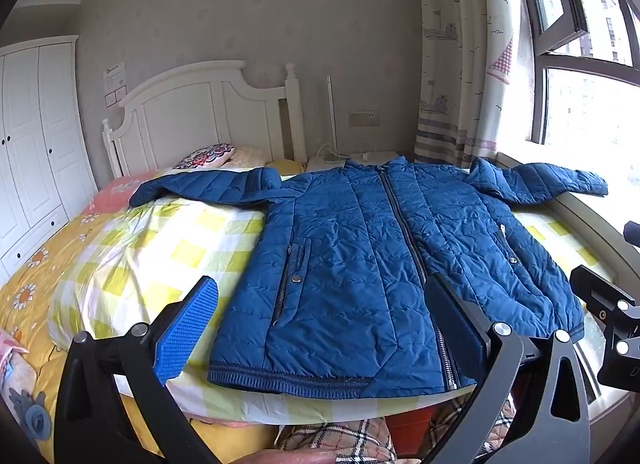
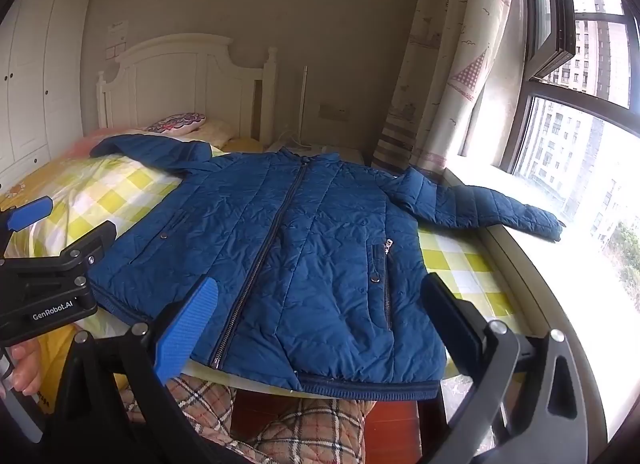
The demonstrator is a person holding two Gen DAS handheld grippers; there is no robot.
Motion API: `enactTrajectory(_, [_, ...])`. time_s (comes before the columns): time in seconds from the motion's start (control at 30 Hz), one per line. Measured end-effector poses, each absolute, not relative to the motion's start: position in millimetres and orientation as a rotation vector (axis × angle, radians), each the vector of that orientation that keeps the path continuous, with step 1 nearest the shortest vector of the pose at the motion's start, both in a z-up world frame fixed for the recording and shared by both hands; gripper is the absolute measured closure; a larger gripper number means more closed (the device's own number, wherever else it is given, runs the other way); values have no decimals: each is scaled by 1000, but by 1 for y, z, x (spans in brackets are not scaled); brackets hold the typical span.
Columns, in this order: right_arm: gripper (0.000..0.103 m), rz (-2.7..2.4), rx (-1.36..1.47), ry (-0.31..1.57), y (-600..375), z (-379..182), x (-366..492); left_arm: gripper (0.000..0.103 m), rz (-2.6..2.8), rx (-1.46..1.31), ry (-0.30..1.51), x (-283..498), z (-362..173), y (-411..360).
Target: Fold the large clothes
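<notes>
Indoors, a blue quilted jacket [image 1: 360,264] lies zipped and face up on a yellow-checked blanket [image 1: 168,248] across the bed [image 1: 36,276], one sleeve stretched toward the pillows at left, the other reaching onto the window sill [image 2: 520,264] at right. Above its hem, the left gripper [image 1: 324,328] hangs with jaws spread wide and nothing between them, while the right gripper [image 2: 320,324], beside it, is likewise fully parted and empty, clear of the fabric.

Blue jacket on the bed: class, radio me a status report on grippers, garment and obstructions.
Left gripper and right gripper open, empty. Blue jacket flat, zipped, sleeves spread, unfolded. Right sleeve lies over the windowsill; nothing on the jacket.
</notes>
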State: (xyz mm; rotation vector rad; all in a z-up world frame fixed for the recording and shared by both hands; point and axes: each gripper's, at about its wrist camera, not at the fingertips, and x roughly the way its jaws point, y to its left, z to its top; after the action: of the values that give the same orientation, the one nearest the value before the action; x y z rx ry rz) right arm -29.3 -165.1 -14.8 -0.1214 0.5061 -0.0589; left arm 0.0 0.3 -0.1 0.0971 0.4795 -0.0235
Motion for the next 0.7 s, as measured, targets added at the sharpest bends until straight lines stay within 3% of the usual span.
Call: enactTrajectory(0.7, [2, -39, -133, 514, -160, -17, -30, 4, -19, 104, 470, -2, -4, 13])
